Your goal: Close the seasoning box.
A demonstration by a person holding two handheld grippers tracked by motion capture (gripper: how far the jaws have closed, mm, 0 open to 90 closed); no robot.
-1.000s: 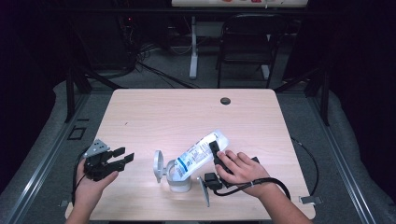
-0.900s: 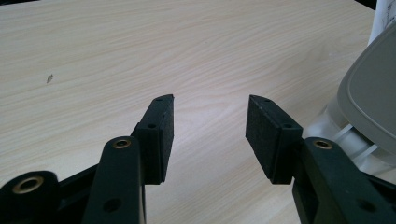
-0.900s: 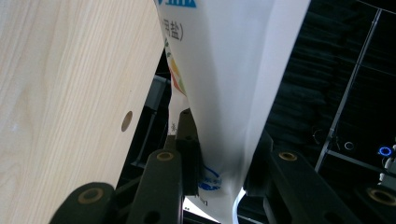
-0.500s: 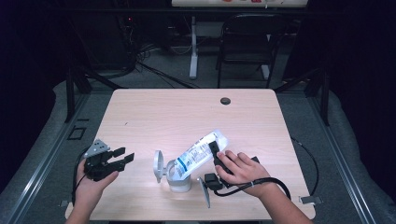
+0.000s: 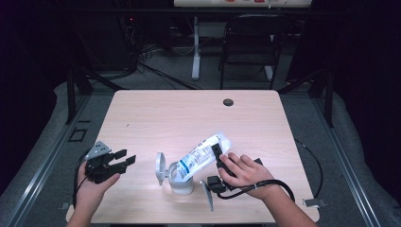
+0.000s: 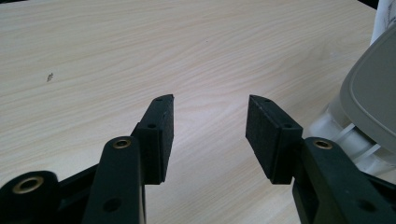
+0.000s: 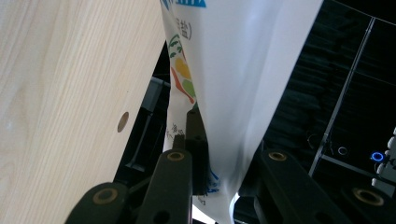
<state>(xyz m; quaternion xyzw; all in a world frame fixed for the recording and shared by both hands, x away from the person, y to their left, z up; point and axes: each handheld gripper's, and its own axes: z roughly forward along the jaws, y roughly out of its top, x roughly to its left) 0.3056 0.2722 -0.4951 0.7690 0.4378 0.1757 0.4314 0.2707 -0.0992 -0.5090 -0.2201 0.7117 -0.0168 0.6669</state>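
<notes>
A white printed pouch (image 5: pixel 203 153) leans at a slant, its lower end inside a small white container (image 5: pixel 182 184) whose hinged lid (image 5: pixel 161 168) stands open. My right gripper (image 5: pixel 215 156) is shut on the pouch's upper part; its jaws have just been closing with the pouch between them. In the right gripper view the pouch (image 7: pixel 233 70) runs up between the jaws of the right gripper (image 7: pixel 224 140), and one pad presses its printed side. My left gripper (image 5: pixel 126 157) rests open at the table's left, holding nothing. In its own view the left gripper (image 6: pixel 210 126) faces bare wood, with the container's lid (image 6: pixel 369 93) at the right.
The pale wooden table (image 5: pixel 189 113) has a dark cable hole (image 5: pixel 228 102) near its far edge. A black chair (image 5: pixel 250 42) and cables lie on the floor beyond. The right gripper's cable (image 5: pixel 283 187) loops by the front right edge.
</notes>
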